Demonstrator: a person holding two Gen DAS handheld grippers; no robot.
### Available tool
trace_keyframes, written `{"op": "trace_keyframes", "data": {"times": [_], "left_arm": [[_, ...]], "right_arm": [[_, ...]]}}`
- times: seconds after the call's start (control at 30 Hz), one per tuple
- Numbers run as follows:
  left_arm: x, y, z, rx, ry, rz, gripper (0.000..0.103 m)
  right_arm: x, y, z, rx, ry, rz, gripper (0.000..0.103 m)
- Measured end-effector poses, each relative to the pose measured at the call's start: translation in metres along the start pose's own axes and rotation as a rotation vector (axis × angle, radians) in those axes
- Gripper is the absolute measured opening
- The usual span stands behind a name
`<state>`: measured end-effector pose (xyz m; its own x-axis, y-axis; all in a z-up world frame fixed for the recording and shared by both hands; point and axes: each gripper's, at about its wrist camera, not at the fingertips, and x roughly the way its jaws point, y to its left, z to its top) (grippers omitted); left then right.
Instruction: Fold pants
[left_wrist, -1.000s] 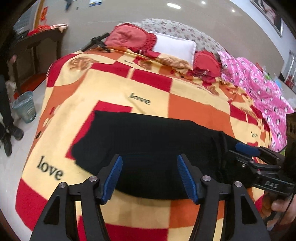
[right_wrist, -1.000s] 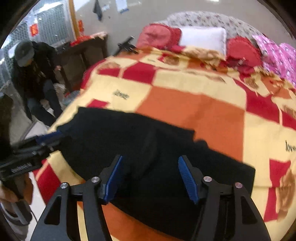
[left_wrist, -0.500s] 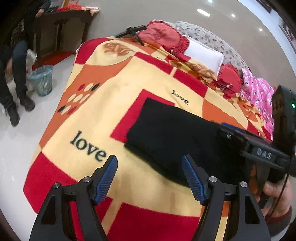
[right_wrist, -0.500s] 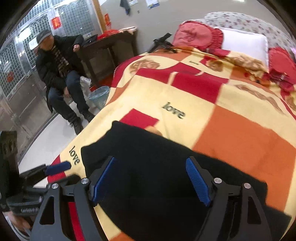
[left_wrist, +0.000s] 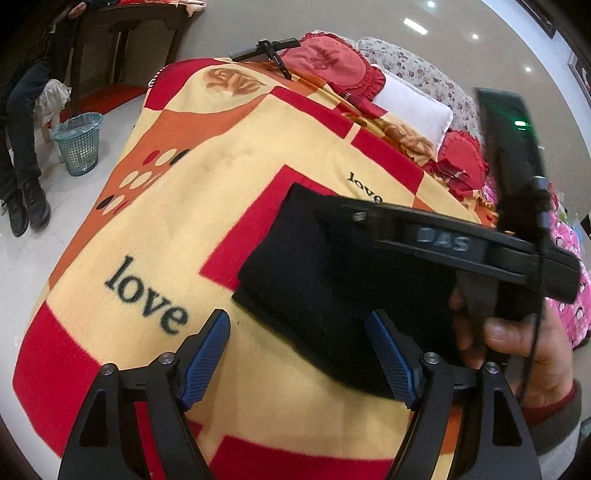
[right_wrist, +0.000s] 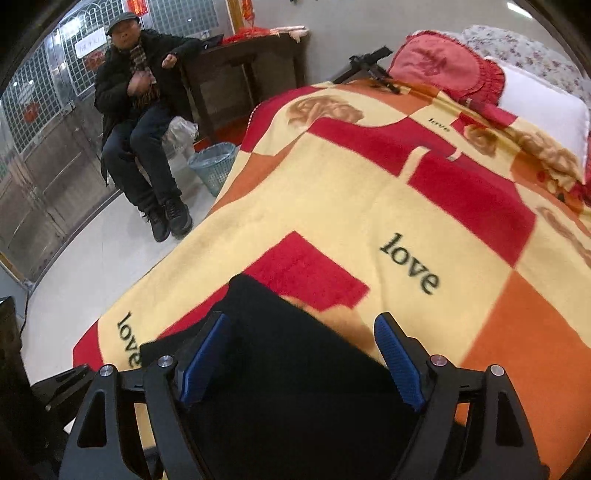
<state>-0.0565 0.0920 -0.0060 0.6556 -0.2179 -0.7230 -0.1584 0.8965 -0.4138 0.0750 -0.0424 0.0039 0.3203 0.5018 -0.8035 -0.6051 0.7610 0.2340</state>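
Bed (left_wrist: 110, 295) under fleecy checked blanket (right_wrist: 369, 206), red, orange, cream. Black pants (left_wrist: 314, 266) lie flat on it near front edge, folded into thick rectangle; soft, limp, light, likely sag when lifted, so take by end corners. Left gripper (left_wrist: 299, 358) spread, jaws just been opening, nothing pinched. Right gripper (right_wrist: 303, 358) spread over pants, likewise opening, pads clear.
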Motion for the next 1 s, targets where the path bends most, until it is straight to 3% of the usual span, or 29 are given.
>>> {"op": "trace_keyframes", "data": {"times": [0.17,0.2,0.23,0.27,0.33,0.37,0.5,0.6,0.73,0.87,1.0], "left_arm": [[0.006,-0.002,-0.002,0.001,-0.021,-0.011,0.077],[0.008,-0.001,-0.001,-0.004,-0.026,-0.027,0.075],[0.009,0.0,-0.001,-0.005,-0.027,-0.039,0.06],[0.011,0.001,0.0,-0.008,-0.018,-0.047,0.033],[0.014,0.002,0.003,-0.005,-0.007,-0.057,0.023],[0.012,0.002,0.004,-0.007,-0.014,-0.074,0.017],[-0.014,-0.012,0.005,0.054,-0.099,-0.141,0.014],[-0.034,-0.034,0.001,0.144,-0.162,-0.198,0.013],[-0.045,-0.066,-0.012,0.273,-0.217,-0.247,0.013],[-0.034,-0.083,-0.025,0.333,-0.204,-0.281,0.013],[-0.026,-0.094,-0.034,0.366,-0.188,-0.299,0.012]], "right_arm": [[0.019,-0.006,-0.005,0.035,0.008,0.072,0.079],[0.017,-0.006,-0.005,0.036,0.003,0.079,0.066],[0.016,-0.006,-0.005,0.038,0.002,0.088,0.052],[0.013,-0.007,-0.005,0.05,-0.004,0.114,0.047],[0.007,-0.008,-0.005,0.06,-0.012,0.124,0.031],[0.003,-0.008,-0.005,0.063,-0.016,0.133,0.028],[-0.031,-0.017,-0.011,0.117,-0.092,0.191,0.023],[-0.073,-0.027,-0.018,0.183,-0.172,0.201,0.033],[-0.129,-0.04,-0.034,0.264,-0.254,0.164,0.076],[-0.179,-0.048,-0.053,0.316,-0.33,0.154,0.085],[-0.185,-0.048,-0.051,0.318,-0.297,0.121,0.088]]}}
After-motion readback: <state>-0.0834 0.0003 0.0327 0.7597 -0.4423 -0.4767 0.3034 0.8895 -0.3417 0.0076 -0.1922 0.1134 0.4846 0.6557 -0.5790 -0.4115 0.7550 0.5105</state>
